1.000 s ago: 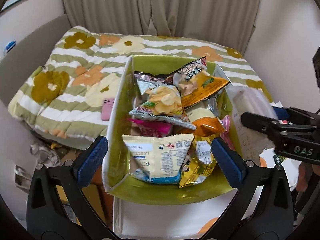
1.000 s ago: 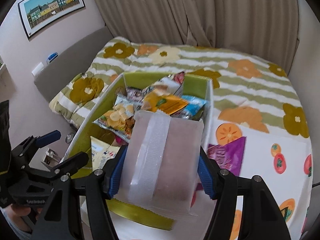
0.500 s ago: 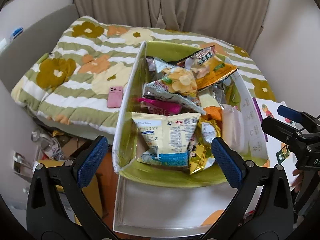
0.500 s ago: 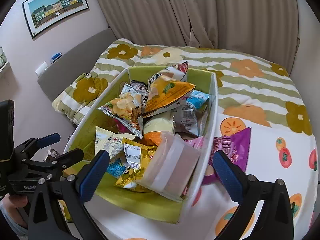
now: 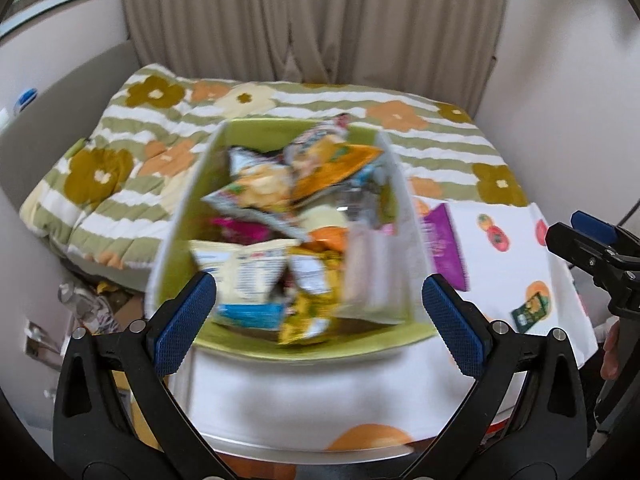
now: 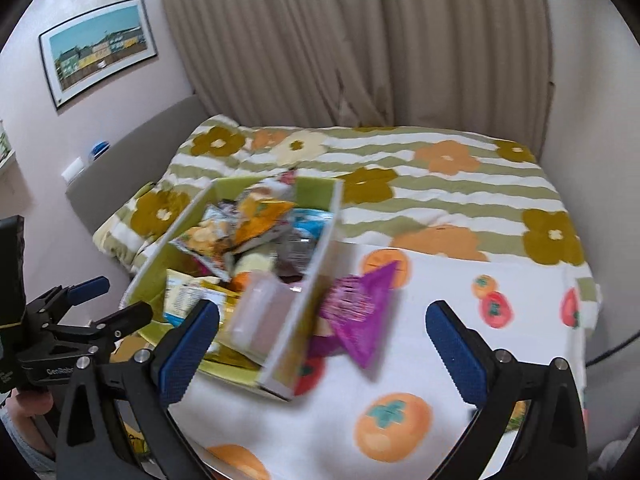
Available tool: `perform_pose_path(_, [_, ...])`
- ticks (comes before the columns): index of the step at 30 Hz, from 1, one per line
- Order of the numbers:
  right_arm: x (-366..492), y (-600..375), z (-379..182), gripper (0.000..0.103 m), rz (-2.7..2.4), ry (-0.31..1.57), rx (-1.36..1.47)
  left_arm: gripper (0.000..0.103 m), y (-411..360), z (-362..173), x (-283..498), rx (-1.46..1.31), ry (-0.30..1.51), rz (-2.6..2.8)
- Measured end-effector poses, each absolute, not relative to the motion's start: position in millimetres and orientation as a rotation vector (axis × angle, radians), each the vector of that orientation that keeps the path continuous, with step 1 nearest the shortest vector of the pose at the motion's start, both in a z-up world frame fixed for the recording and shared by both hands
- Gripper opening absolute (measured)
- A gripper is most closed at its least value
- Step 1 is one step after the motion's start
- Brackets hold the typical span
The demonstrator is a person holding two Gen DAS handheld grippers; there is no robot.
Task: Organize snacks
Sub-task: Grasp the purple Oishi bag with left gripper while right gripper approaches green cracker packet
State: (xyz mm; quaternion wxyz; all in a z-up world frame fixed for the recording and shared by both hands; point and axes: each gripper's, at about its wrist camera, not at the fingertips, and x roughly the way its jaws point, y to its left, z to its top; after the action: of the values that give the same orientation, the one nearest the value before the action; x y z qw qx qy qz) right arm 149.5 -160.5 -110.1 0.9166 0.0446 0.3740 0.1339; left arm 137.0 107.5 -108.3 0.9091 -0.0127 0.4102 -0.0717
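A green-lined white box (image 5: 280, 132) (image 6: 316, 192) stands on the white fruit-print cloth, filled with several snack bags. A pale pink translucent packet (image 5: 366, 268) (image 6: 260, 316) leans inside its near right corner. A purple snack bag (image 5: 444, 244) (image 6: 360, 308) lies on the cloth just right of the box. A small green packet (image 5: 528, 312) lies further right. My left gripper (image 5: 318, 320) is open and empty, in front of the box. My right gripper (image 6: 322, 344) is open and empty, pulled back over the cloth by the purple bag. Both views are blurred.
The fruit-print cloth (image 6: 440, 320) covers a table in front of a bed with a flowered striped quilt (image 6: 440, 184). Curtains hang behind. Clutter lies on the floor at the left (image 5: 88, 304). The other gripper shows at the edge of each view.
My right gripper opened and let the pink packet drop into the box, then drew back to the right. Both cameras pulled back and now show more of the cloth.
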Motion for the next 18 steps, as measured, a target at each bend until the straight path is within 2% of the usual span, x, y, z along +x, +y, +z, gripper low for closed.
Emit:
perform_pose_path(8, [123.6, -243.3, -111.7, 0.103, 0.185, 0.776, 0.115, 0.102, 9.8, -109.6, 125.0, 0.049, 0.828, -0.216])
perform_pose_path(18, [103.4, -327.7, -148.2, 0.103, 0.088, 0.862, 0.153, 0.102, -97.9, -148.0, 118.2, 0.251, 0.866, -0.225])
